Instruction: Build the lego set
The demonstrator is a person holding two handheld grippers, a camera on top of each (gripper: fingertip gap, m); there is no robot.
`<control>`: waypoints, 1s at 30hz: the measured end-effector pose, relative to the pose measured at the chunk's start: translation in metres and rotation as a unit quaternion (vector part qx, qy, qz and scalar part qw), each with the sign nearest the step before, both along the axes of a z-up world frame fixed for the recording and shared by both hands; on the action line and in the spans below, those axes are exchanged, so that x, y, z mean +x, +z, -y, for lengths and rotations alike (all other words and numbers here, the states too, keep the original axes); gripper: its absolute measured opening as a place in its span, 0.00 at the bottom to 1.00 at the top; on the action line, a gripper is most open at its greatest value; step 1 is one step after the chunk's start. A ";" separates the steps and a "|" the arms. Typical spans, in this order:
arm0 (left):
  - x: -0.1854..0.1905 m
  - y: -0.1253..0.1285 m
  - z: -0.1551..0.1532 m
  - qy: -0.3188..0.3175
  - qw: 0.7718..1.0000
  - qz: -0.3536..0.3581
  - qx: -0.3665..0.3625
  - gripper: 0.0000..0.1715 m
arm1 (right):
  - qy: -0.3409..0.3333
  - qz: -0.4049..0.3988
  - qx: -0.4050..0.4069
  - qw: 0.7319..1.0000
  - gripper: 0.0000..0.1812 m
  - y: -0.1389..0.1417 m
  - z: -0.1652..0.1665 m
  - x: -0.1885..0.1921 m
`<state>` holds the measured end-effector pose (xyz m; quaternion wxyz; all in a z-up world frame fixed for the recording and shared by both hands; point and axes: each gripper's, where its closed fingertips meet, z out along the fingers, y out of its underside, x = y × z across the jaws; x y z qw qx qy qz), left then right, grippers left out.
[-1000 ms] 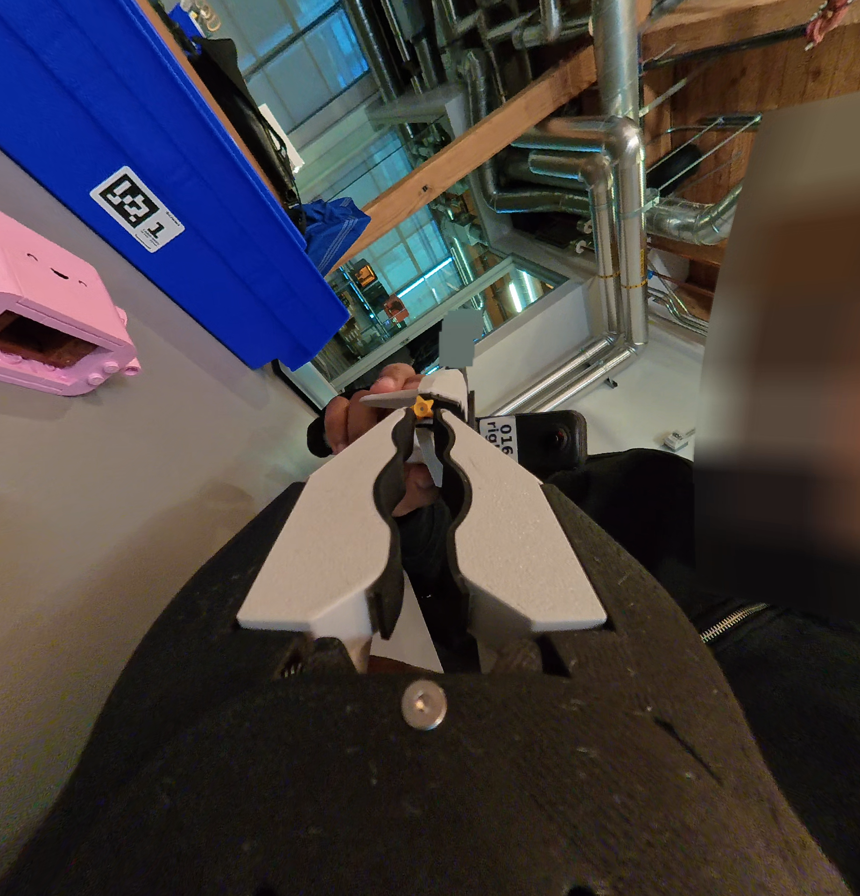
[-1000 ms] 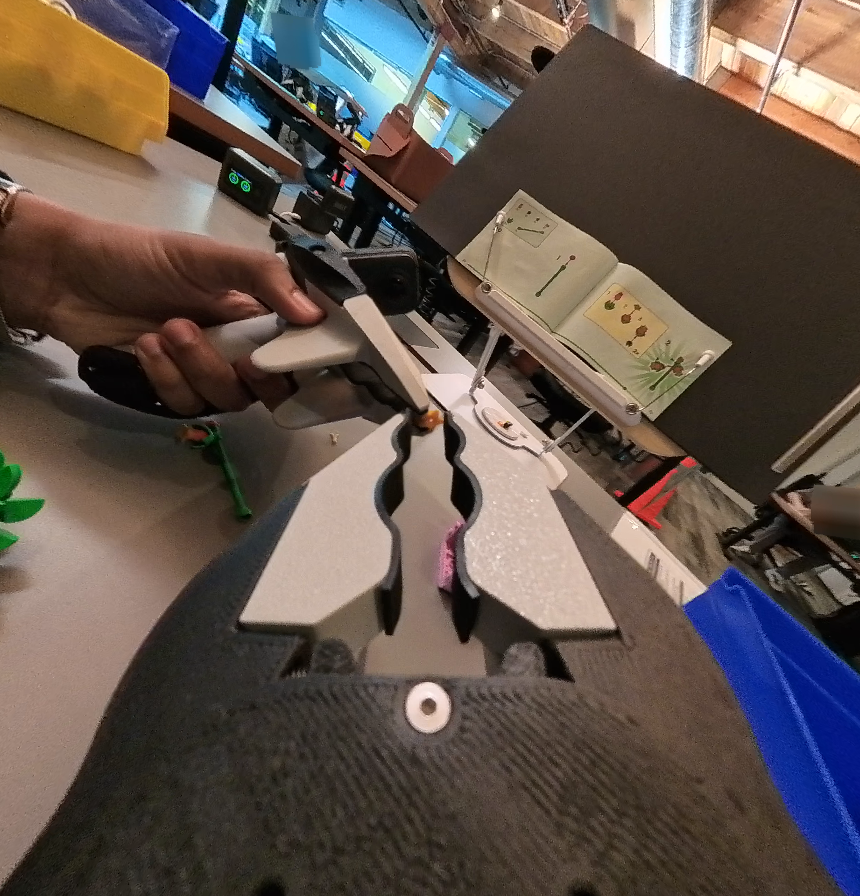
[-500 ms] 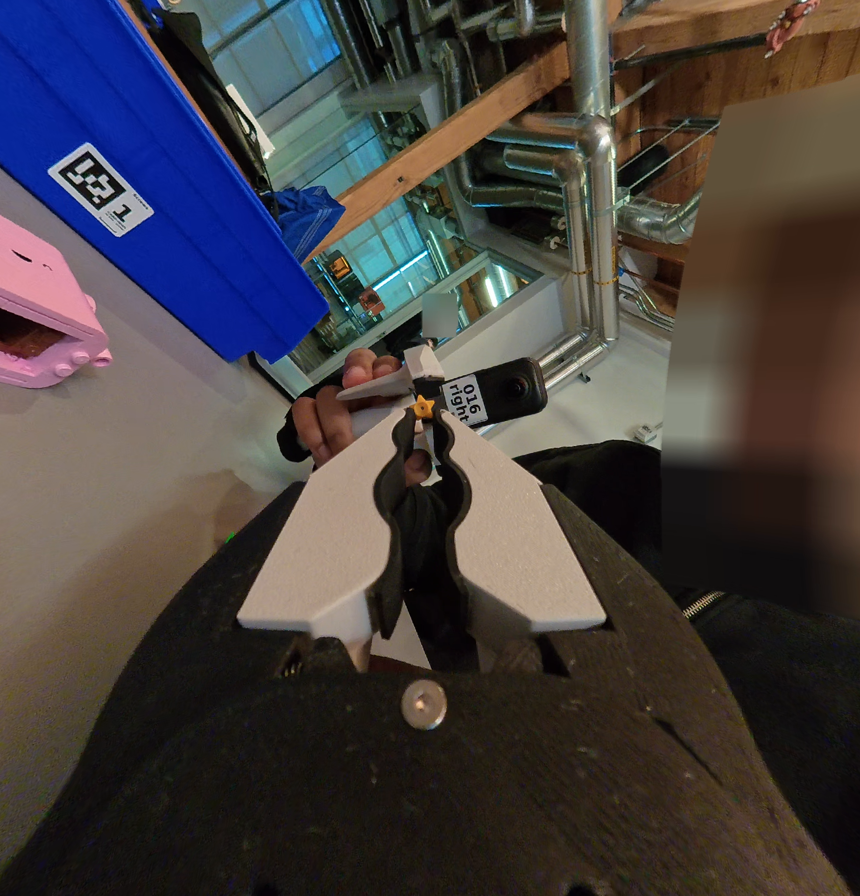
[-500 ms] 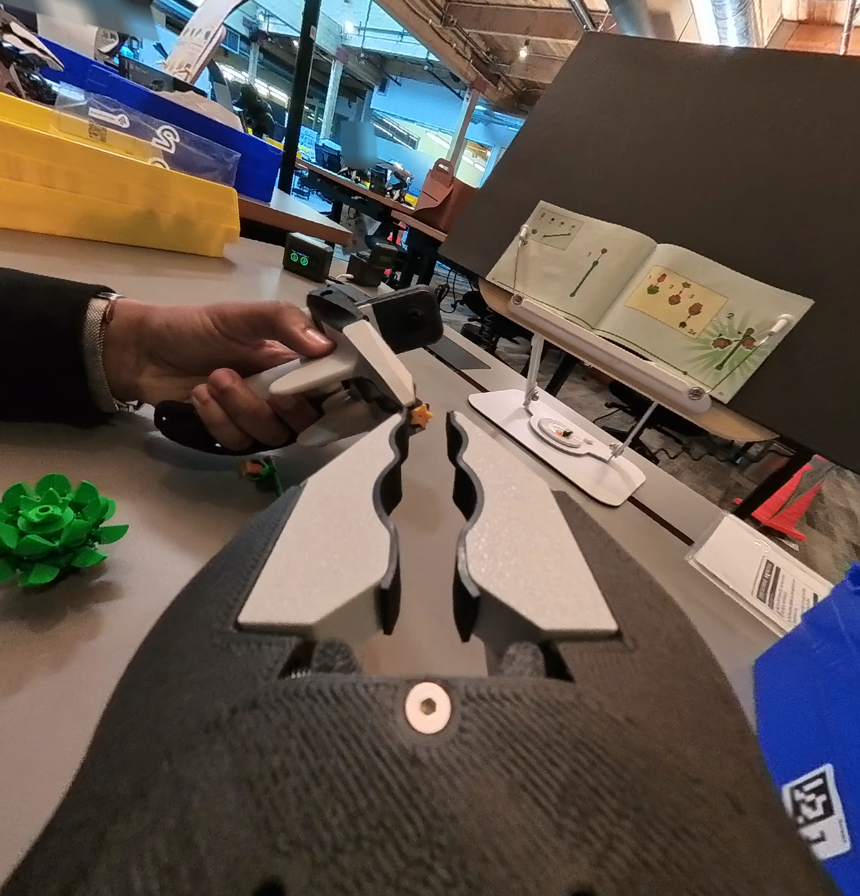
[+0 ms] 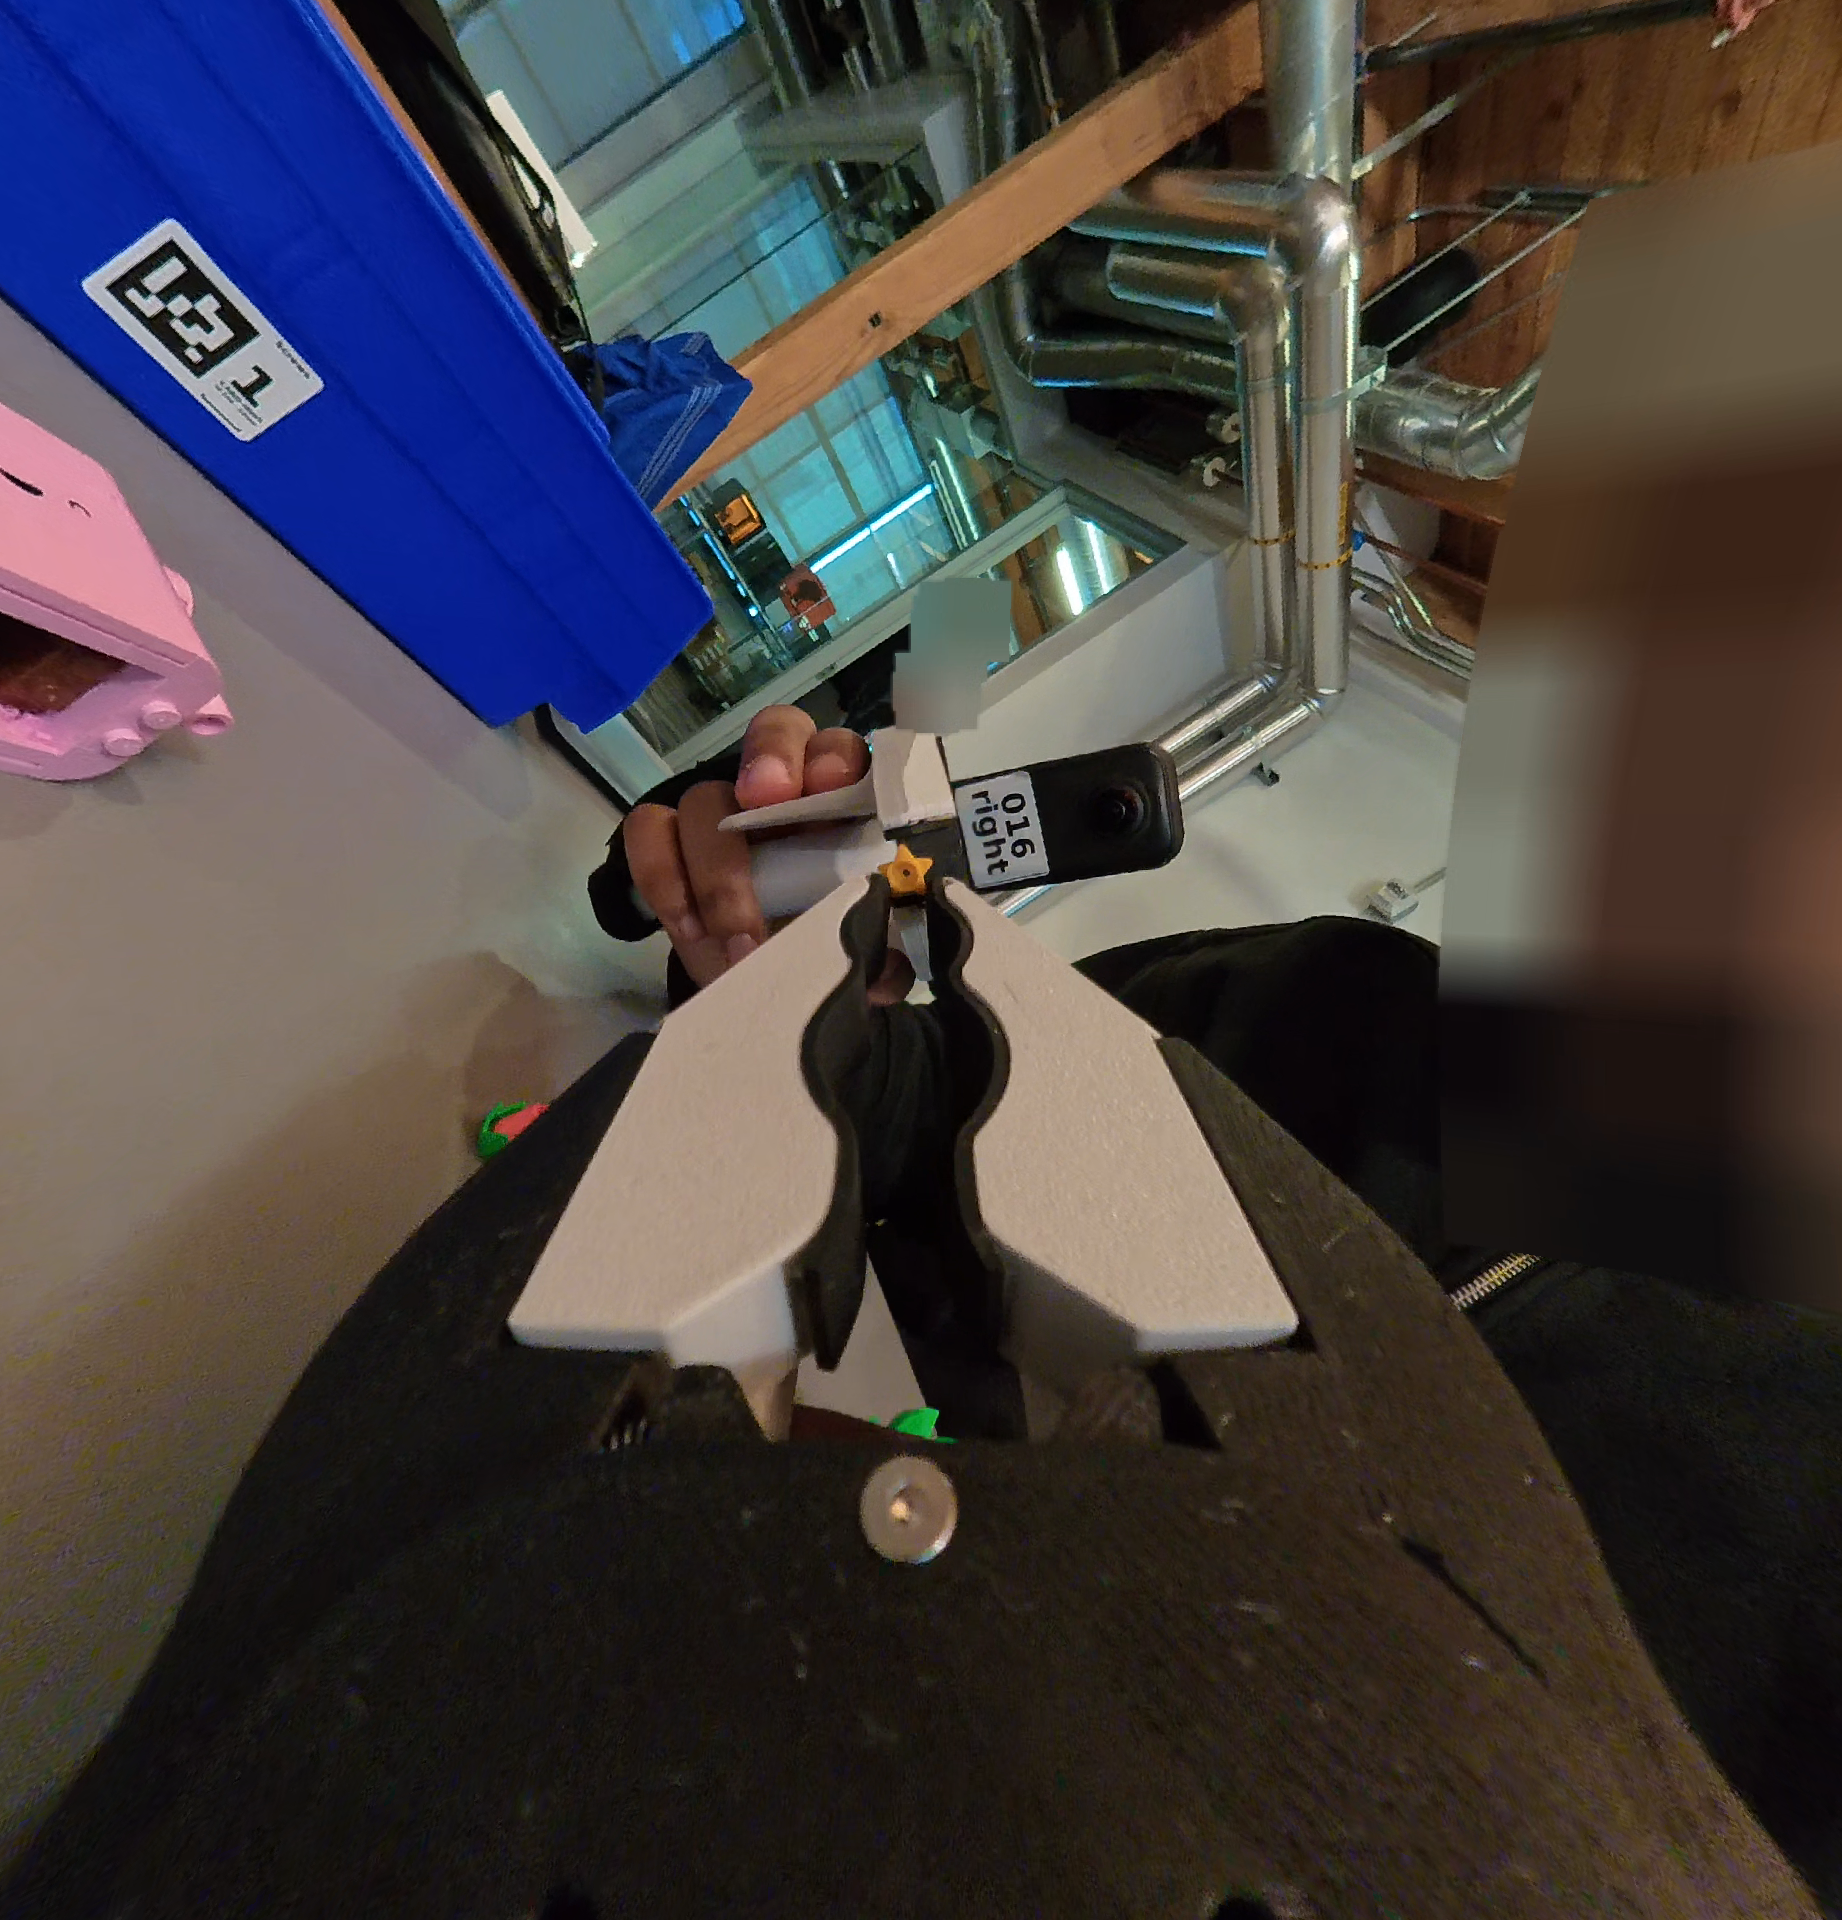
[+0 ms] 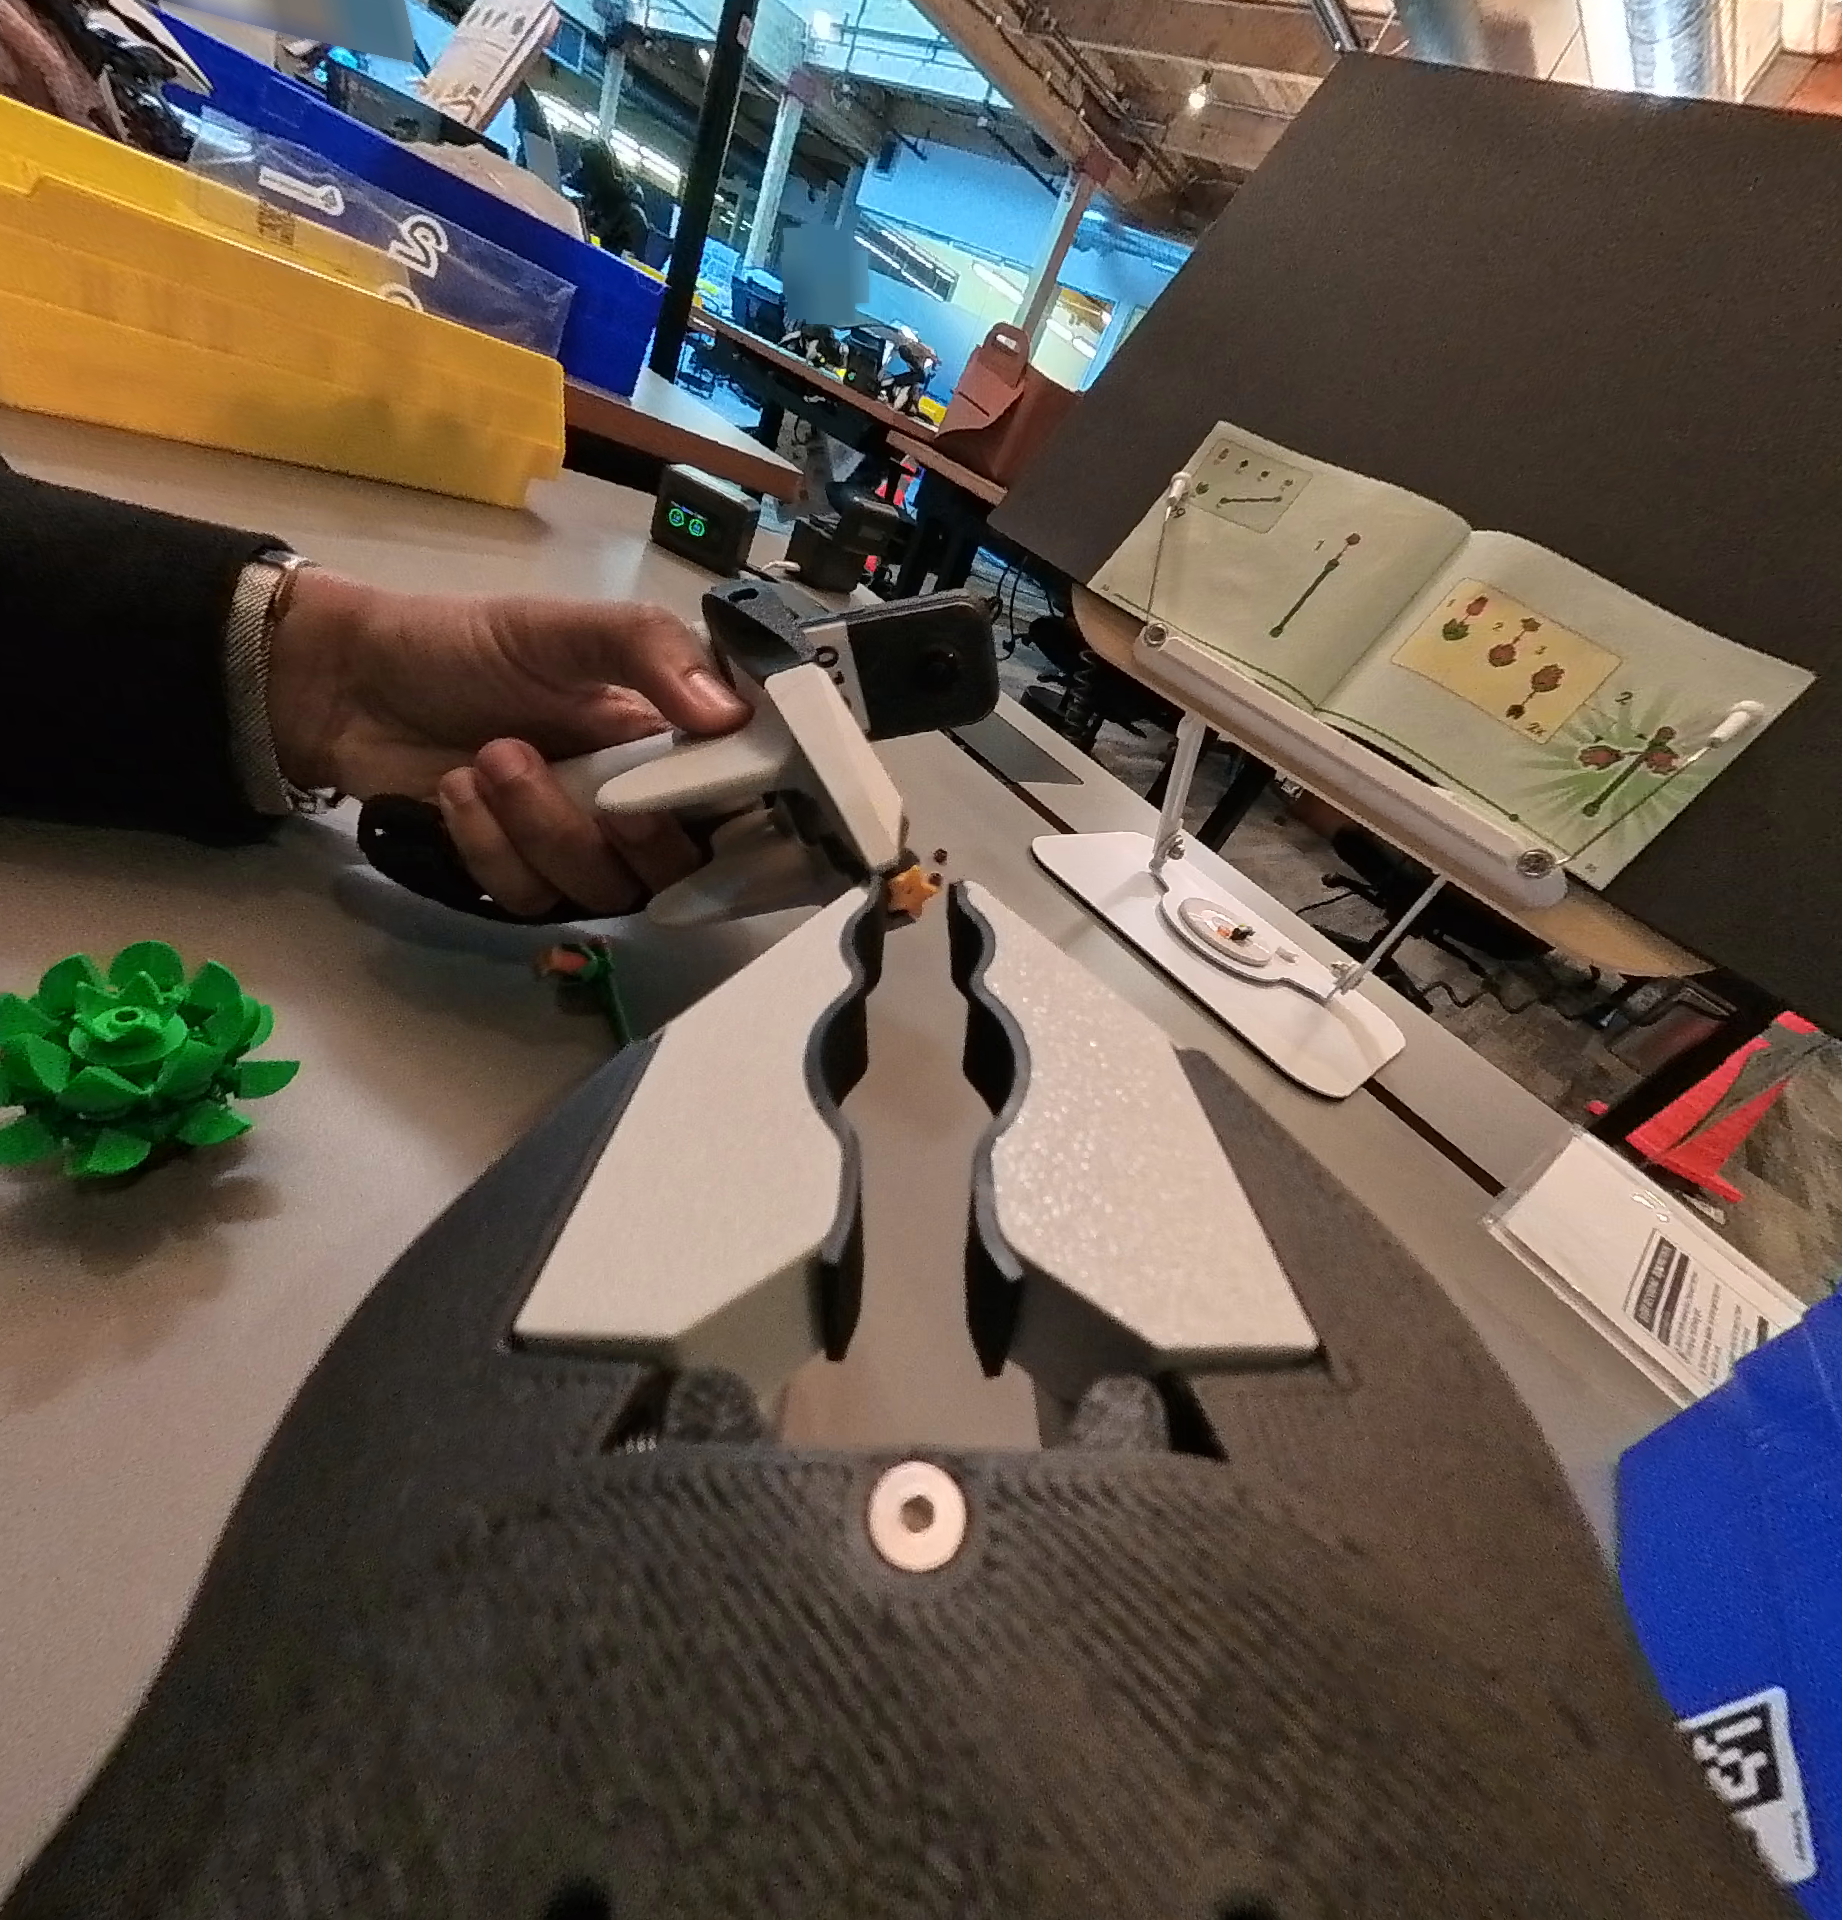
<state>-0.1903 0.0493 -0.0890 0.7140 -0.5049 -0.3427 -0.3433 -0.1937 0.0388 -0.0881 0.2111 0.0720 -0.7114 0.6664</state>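
Note:
My left gripper (image 5: 906, 883) is shut on a tiny orange star-shaped piece (image 5: 904, 865) and holds it in the air above the table. In the right wrist view the left gripper (image 6: 884, 857), held by a hand, pinches the same orange piece (image 6: 915, 889). My right gripper (image 6: 917, 902) is open, and the piece sits between its tips, close to its left finger. In the left wrist view the right gripper shows just beyond the piece, one of its fingers (image 5: 917, 935) seen through the gap.
A green leafy lego plant (image 6: 117, 1055) and a green stem with a flower head (image 6: 590, 971) lie on the grey table. An instruction booklet on a stand (image 6: 1416, 644) is at the right. A pink lego pot (image 5: 65, 623) and a blue bin (image 5: 325, 312) are nearby, with yellow bins (image 6: 221, 343) behind. My left and right fingertips are right by each other.
The right wrist view has swung left and levelled, bringing the green plant into sight. The left gripper keeps its hold on the orange piece, which stays at the right gripper's tips.

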 end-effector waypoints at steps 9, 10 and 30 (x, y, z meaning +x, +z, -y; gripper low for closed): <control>0.005 -0.009 -0.002 -0.018 0.999 0.006 -0.035 0.02 | 0.025 -0.004 0.025 0.999 0.07 -0.009 -0.002 0.004; 0.006 -0.010 -0.003 -0.021 0.999 0.009 -0.038 0.02 | 0.027 -0.008 0.030 0.999 0.07 -0.010 -0.002 0.005; 0.003 -0.014 0.004 -0.013 0.999 0.025 -0.038 0.17 | 0.043 0.000 0.040 0.998 0.04 -0.013 -0.004 0.007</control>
